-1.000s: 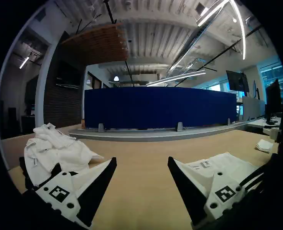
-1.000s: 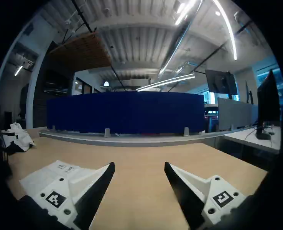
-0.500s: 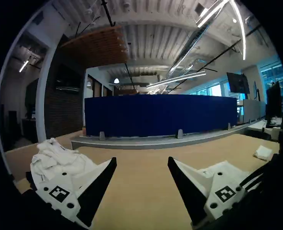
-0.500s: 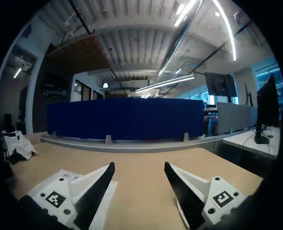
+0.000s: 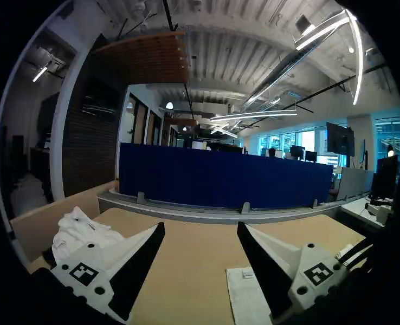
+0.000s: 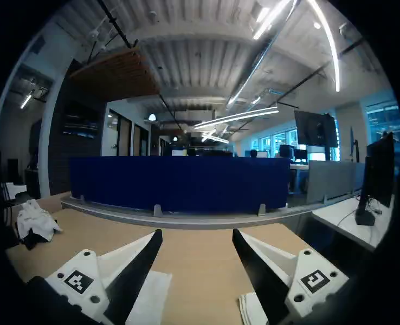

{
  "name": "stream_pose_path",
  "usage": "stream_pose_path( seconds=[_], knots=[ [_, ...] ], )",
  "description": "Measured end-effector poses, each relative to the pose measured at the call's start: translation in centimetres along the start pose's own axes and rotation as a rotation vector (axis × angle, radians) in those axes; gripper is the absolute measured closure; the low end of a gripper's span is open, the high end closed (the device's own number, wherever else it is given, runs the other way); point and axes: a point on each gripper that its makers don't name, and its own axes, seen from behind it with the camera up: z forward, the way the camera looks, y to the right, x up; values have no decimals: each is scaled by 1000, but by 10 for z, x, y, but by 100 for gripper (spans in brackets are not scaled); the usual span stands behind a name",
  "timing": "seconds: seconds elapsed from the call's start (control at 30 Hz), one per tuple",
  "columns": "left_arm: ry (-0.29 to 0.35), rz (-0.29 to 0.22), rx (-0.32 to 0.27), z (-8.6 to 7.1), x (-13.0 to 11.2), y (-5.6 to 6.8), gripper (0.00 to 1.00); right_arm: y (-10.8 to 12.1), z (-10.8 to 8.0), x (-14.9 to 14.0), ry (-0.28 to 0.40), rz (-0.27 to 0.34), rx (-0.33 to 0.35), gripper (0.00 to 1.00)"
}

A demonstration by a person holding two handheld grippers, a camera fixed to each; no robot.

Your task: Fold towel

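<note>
My left gripper [image 5: 201, 233] is open above the wooden table [image 5: 194, 260], nothing between its fingers. A heap of crumpled white towels [image 5: 81, 234] lies at the table's left, behind the left finger. A flat white towel [image 5: 249, 295] lies under the right finger. My right gripper [image 6: 197, 238] is also open and holds nothing. In the right gripper view a flat white towel [image 6: 151, 295] lies under its left finger, a folded white towel [image 6: 249, 309] sits by its right finger, and the crumpled heap [image 6: 34, 222] is far left.
A blue partition [image 5: 221, 184] on a grey base runs along the table's far edge [image 6: 173, 187]. Desks with monitors [image 6: 379, 179] stand to the right. A dark brick wall [image 5: 89, 157] is at the left.
Both grippers have risen and tilted, so the table sits lower in each view and the room behind the partition appears. The towels look smaller and lower. Both jaws stay open.
</note>
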Motion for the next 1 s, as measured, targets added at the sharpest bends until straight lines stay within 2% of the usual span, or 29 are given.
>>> stream_pose_path(
  seconds=[0.1, 0.2, 0.27, 0.47, 0.7, 0.77, 0.87, 1.0],
  knots=[
    [2, -3, -18, -2, 12, 10, 1, -1, 0, 8, -1, 0, 7, 0],
    [4, -28, -48, -5, 21, 15, 1, -3, 0, 14, -2, 5, 15, 0],
    [-4, -24, -50, -6, 23, 15, 1, -5, 0, 18, -5, 8, 24, 0],
    [-70, 44, -91, -11, 16, 26, 1, -11, -2, 22, -33, -3, 58, 0],
    [-162, 63, -164, -19, -3, 38, 1, -22, -8, 13, -103, -43, 118, 0],
    [-194, 74, -166, -21, -11, 37, 1, -26, -10, 7, -130, -57, 136, 0],
    [-253, 91, -189, -25, -26, 40, 1, -34, -15, -5, -175, -78, 175, 0],
    [-323, 116, -242, -33, -50, 49, 1, -46, -23, -24, -233, -104, 225, 0]
  ],
)
